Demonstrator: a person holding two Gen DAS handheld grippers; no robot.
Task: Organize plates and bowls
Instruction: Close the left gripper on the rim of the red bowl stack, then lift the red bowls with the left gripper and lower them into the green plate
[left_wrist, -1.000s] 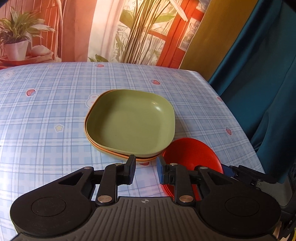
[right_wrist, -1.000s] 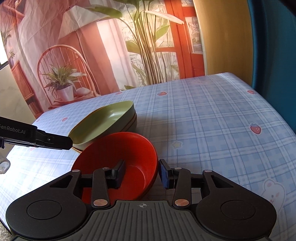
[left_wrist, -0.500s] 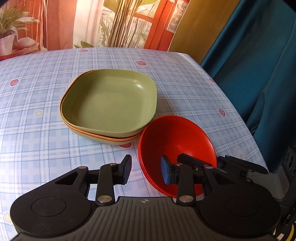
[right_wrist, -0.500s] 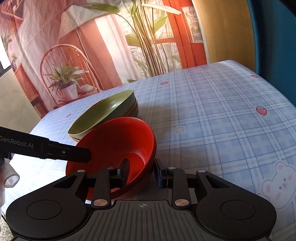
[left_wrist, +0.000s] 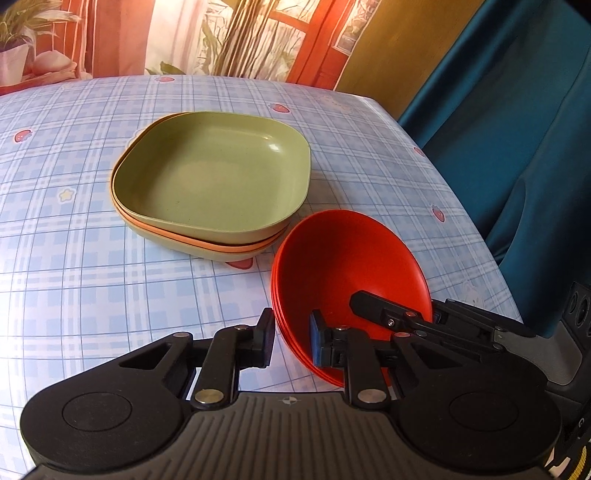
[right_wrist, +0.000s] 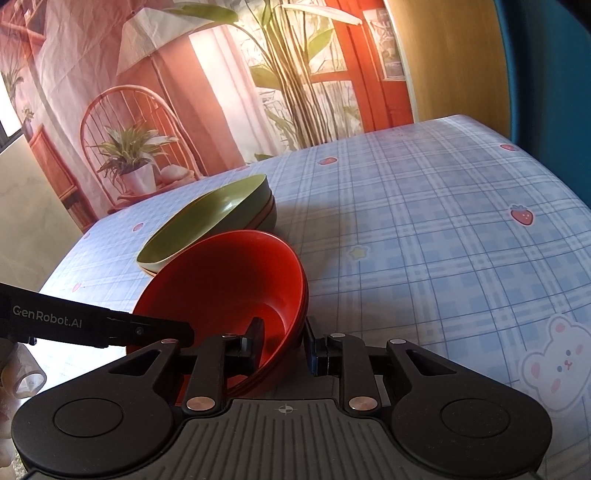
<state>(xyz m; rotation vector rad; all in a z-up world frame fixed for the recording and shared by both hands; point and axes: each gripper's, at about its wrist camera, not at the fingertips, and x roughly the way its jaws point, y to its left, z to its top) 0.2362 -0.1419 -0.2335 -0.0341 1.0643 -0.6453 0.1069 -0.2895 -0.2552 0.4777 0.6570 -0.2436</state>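
1. We see a stack of red bowls tilted at the near right part of the table, its open side turned toward the stacked plates; several nested rims show along its left edge.
2. Our right gripper is clamped on the near rim of the red bowls: one finger sits inside the bowl, the other presses against the outer wall, and the wall fills the gap between them.
3. Our left gripper straddles the left rim of the same stack, with its blue-padded finger inside the bowl and the other finger outside. A gap shows between the outer finger and the bowl wall, so we read this gripper as released, not gripping.
4. In the left wrist view the right gripper's dark fingers come in from the right over the bowl's near edge.
5. In the right wrist view the left gripper's finger reaches in from the left, marked "GenRobot.AI".
6. The stack of square plates rests flat on the table just beyond the bowls: a green plate on top, an orange rim beneath it, and a pale green one at the bottom.
7. In the right wrist view the plates lie just behind the bowl's far rim; we cannot tell whether they touch.
8. A blue checked tablecloth with strawberry and bear prints covers the table.
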